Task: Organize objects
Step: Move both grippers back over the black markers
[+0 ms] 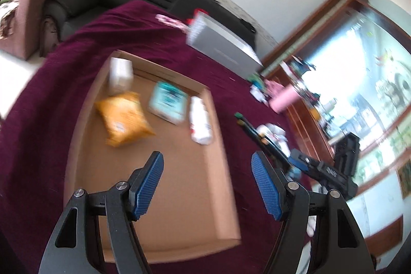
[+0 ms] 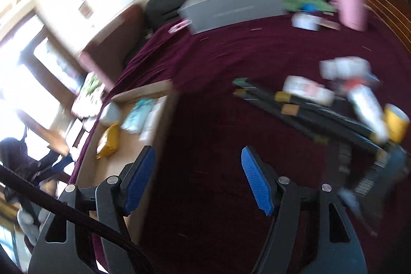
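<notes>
Left claw (image 1: 206,177): released, nothing in it, over the box (image 1: 226,197).
Right claw (image 2: 197,176): released, bare, above cloth (image 2: 231,53).
Box: snack bag (image 1: 124,118), bottle (image 1: 200,121).

A deep maroon cloth (image 1: 64,94) covers the worktop. The cardboard tray (image 1: 221,145) is tan brown; in it lie an orange-yellow pouch (image 1: 125,120), a teal packet (image 1: 168,102) with dark print, a white box (image 1: 119,75) and a white bottle (image 1: 200,123). A grey box (image 1: 223,43) and pink tumbler (image 2: 350,1) stand beyond.

A maroon cloth (image 1: 64,84) carries a cardboard tray (image 1: 221,145), grey box (image 1: 226,43) and pink cup (image 2: 350,4).
</notes>
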{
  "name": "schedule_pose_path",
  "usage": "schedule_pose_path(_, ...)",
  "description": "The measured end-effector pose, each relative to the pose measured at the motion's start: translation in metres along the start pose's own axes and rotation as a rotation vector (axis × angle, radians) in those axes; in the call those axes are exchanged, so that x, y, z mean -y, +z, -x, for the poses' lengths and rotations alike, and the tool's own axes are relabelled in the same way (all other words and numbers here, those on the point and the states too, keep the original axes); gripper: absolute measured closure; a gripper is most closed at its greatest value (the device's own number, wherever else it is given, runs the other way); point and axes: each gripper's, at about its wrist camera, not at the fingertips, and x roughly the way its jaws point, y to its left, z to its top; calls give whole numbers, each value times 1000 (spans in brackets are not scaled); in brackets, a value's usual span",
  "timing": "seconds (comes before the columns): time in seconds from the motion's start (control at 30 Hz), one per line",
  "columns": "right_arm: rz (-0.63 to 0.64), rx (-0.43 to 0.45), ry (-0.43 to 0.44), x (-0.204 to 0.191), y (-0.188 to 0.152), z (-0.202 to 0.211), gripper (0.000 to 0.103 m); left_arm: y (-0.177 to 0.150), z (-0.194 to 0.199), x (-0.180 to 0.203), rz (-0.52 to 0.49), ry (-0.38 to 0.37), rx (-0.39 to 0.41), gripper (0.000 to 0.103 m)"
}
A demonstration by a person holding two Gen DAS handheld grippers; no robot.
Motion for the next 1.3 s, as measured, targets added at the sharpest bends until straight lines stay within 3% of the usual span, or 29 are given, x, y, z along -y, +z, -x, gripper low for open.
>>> schedule_pose_path(0.2, -166, 99, -67, 90, -3, 53, 33, -24, -41, 64, -110, -54, -108, 37)
schedule_pose_path(0.5, -307, 158, -105, 160, -10, 82, 33, -59, -93, 114, -185, -36, -223, 37)
schedule_pose_path(0.6, -293, 160, -73, 161, -3, 82, 33, -60, -104, 119, -185, -12, -242, 37)
schedule_pose_path(0.63, -275, 157, -57, 158, 1, 81, 28, -61, -106, 120, -179, -6, -244, 37)
schedule_pose_path(0.67, -240, 133, -38, 151, 10, 74, 21, -61, -108, 119, -176, -4, -245, 37)
schedule_pose_path(0.8, -217, 64, -69, 150, 32, 39, 21, -63, -107, 120, -179, 25, -237, 37)
schedule_pose_path(0.97, -241, -95, 9, 150, 39, -10, 20, -61, -107, 111, -158, 50, -232, 37)
schedule_pose_path(1.03, -184, -122, 61, 130, 30, -12, 20, -61, -109, 107, -149, 58, -236, 37)
schedule_pose_path(1.17, -92, -199, 255, 93, 13, -9, 20, -64, -114, 106, -148, 51, -252, 37)
schedule_pose_path(1.3, -45, -101, 111, 86, 19, 9, 20, -67, -116, 108, -155, 43, -265, 37)
